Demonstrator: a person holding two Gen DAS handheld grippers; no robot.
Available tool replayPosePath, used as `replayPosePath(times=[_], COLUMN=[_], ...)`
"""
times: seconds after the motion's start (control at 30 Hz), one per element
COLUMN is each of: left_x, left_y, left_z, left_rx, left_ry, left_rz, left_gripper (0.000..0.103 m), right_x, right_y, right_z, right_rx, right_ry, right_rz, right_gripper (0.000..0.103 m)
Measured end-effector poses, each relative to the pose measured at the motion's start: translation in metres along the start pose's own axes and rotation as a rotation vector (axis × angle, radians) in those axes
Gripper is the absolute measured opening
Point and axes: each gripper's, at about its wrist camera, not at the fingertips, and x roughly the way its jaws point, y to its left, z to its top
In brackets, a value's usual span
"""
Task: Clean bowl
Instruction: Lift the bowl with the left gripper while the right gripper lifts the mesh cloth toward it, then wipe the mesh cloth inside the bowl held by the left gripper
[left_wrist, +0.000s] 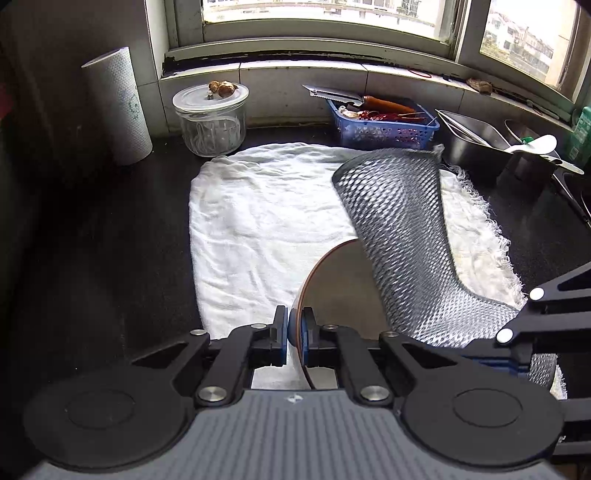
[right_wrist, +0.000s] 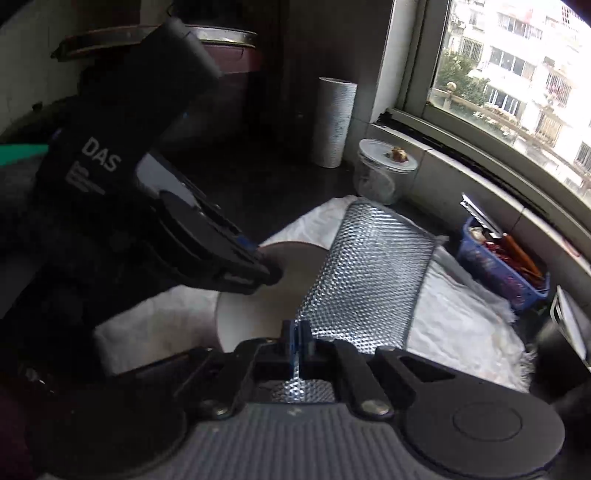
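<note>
Pinching the rim of the bowl (left_wrist: 334, 284), the left gripper (left_wrist: 294, 326) holds it tilted over the white towel (left_wrist: 258, 206); it looks rigid, glazed, slippery and breakable. The right gripper (right_wrist: 295, 338) is clamped on a limp mesh cloth (right_wrist: 369, 273) draped across the bowl's inside.

The right gripper (right_wrist: 295, 341) pinches a silvery mesh cloth (right_wrist: 373, 273) that stands over the pale bowl (right_wrist: 258, 314). The left gripper (right_wrist: 271, 271) clamps the bowl's far rim, above a white towel (right_wrist: 461, 328) on the dark counter (right_wrist: 236, 184).
</note>
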Motion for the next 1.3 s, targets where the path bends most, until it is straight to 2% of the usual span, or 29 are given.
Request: replayPosePath(times=[0.13, 0.23, 0.33, 0.37, 0.47, 0.5, 0.57, 0.6, 0.73, 0.83, 0.9, 1.0, 1.1, 1.23, 1.3], left_x=[0.001, 0.001, -0.001, -0.001, 0.000, 0.000, 0.000, 0.000, 0.001, 0.002, 0.002, 0.001, -0.001, 0.000, -0.002], left_y=[0.000, 0.000, -0.002, -0.002, -0.001, -0.001, -0.001, 0.000, 0.003, 0.004, 0.005, 0.005, 0.003, 0.003, 0.002], left_z=[0.001, 0.002, 0.002, 0.002, 0.003, 0.002, 0.002, 0.003, 0.005, 0.005, 0.005, 0.005, 0.007, 0.006, 0.005], left_rx=[-0.004, -0.006, -0.002, -0.004, -0.016, -0.016, -0.018, -0.022, -0.030, -0.033, -0.036, -0.037, -0.035, -0.038, -0.036], left_ry=[0.002, 0.003, 0.002, 0.001, 0.009, 0.009, 0.010, 0.011, 0.014, 0.016, 0.016, 0.013, 0.014, 0.012, 0.011], left_rz=[-0.006, -0.013, -0.017, -0.020, -0.029, -0.028, -0.028, -0.030, -0.036, -0.037, -0.037, -0.039, -0.050, -0.049, -0.053], left_gripper=[0.007, 0.007, 0.007, 0.007, 0.007, 0.007, 0.007, 0.007, 0.007, 0.007, 0.007, 0.007, 0.009, 0.009, 0.011], right_x=[0.015, 0.037, 0.057, 0.062, 0.060, 0.056, 0.050, 0.046, 0.031, 0.023, 0.015, 0.014, 0.023, 0.020, 0.022], right_y=[-0.018, -0.035, -0.050, -0.054, -0.058, -0.055, -0.050, -0.045, -0.016, -0.001, 0.003, -0.001, -0.012, 0.005, 0.006], right_z=[0.005, 0.004, 0.001, 0.001, 0.000, 0.000, 0.002, 0.004, 0.014, 0.019, 0.020, 0.014, -0.001, -0.001, -0.005], right_rx=[0.167, 0.291, 0.411, 0.438, 0.490, 0.483, 0.461, 0.418, 0.209, 0.125, 0.102, 0.097, 0.148, 0.067, 0.055], right_ry=[0.018, 0.082, 0.141, 0.149, 0.129, 0.126, 0.120, 0.117, 0.109, 0.111, 0.110, 0.163, 0.207, 0.217, 0.218], right_rz=[0.199, 0.264, 0.243, 0.237, 0.240, 0.240, 0.239, 0.220, 0.128, 0.070, 0.036, -0.049, -0.040, -0.087, -0.107], right_gripper=[0.002, 0.003, 0.013, 0.020, 0.025, 0.029, 0.053, 0.057, 0.058, 0.058, 0.058, 0.058, 0.058, 0.058, 0.054])
